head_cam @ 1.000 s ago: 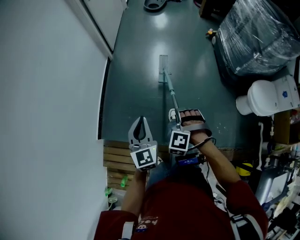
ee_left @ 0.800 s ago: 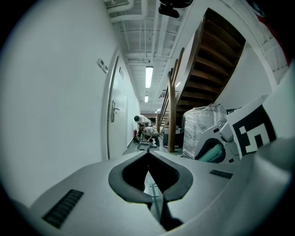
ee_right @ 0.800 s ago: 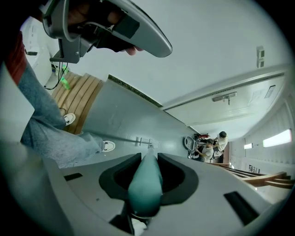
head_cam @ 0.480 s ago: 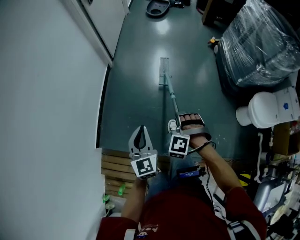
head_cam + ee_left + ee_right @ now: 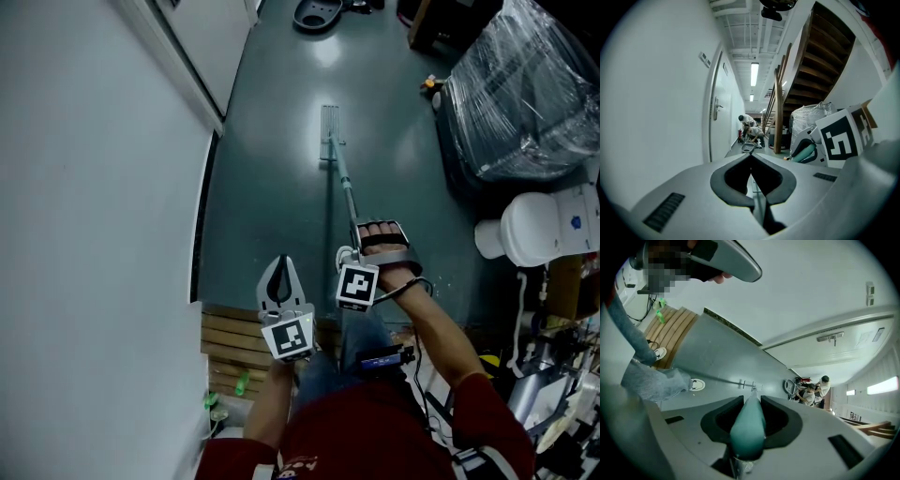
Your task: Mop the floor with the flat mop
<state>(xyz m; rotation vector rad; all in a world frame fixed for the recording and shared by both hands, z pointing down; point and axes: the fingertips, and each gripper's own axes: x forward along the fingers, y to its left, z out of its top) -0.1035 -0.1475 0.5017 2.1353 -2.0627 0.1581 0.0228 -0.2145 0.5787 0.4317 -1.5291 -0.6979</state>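
Farther forward now: one flat mop [image 5: 329,131] on the floor [image 5: 272,187].
Two claws: my right claw [image 5: 752,400] clamps its handle [image 5: 747,430]; left claw [image 5: 751,155] closed, empty.

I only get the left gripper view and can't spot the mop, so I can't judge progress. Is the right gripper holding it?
Observer: Yes, the right gripper is shut on the mop handle, at its teal grip.
Operator: Where's the mop head?
Observer: The mop head lies flat on the dark floor, straight ahead of the person.
Operator: Anything near their feet?
Observer: Wooden slats border the floor there.
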